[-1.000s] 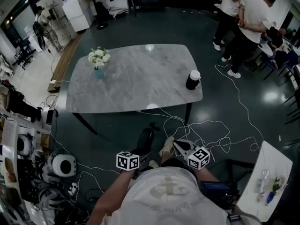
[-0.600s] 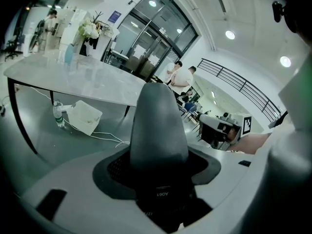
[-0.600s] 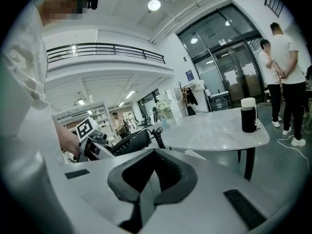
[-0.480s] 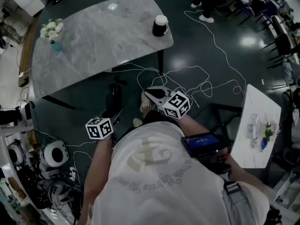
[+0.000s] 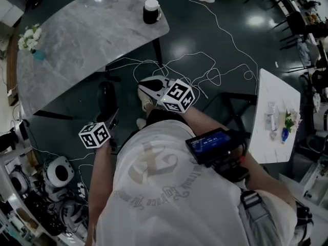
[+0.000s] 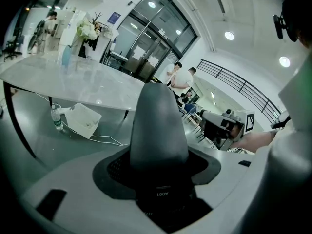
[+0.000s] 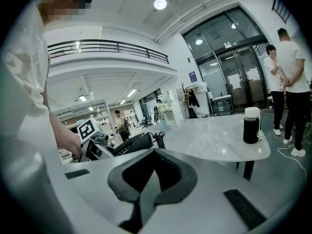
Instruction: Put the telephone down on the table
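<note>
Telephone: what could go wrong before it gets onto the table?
The telephone sticks far out of the left gripper, held by one end only, so it might tip or slip. Loose cables snake across the floor before the table; feet could catch. The dark bottle by the table's edge could get knocked.

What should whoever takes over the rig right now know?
Left gripper: fingers closed on the telephone, which is held in the air over the floor, short of the table.
Right gripper: fingers together, empty, beside the left one.
Table: flowers at one end, lidded dark cup near the other.
Done: telephone is in hand.
Left: bring it over the table, probably between the flowers and the cup, set it down, then open the fingers.
</note>
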Tool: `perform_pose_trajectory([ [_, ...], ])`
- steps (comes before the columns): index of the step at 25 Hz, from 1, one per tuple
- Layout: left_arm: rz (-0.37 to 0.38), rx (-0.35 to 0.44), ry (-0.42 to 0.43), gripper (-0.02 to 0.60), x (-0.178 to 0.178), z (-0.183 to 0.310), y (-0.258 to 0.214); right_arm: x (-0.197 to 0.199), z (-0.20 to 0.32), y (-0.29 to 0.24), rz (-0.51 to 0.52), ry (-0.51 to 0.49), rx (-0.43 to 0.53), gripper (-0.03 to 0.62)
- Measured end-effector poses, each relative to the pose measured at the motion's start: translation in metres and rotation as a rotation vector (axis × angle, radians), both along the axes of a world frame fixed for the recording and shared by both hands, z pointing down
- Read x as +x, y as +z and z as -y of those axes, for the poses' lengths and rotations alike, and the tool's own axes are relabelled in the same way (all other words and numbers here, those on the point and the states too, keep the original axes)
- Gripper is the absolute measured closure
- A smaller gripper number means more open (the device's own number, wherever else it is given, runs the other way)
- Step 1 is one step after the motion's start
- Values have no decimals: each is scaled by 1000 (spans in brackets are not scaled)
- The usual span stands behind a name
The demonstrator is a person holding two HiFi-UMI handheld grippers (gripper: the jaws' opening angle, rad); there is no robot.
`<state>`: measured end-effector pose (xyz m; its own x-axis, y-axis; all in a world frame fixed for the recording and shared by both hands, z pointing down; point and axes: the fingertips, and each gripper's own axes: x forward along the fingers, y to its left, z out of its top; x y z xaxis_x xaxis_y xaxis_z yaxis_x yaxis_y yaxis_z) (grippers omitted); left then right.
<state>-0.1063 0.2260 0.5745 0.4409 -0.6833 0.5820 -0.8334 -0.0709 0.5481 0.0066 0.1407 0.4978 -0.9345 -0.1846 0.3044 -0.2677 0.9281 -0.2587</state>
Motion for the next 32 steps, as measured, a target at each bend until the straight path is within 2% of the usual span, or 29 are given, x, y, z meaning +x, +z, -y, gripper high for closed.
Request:
perform_pose_trajectory([
  [24, 21, -17, -49, 302, -31, 73, -2, -38, 85, 4, 4, -48, -24, 579],
  [32, 27, -23, -67, 302, -56, 103, -6, -64, 118, 6, 8, -62, -35, 579],
])
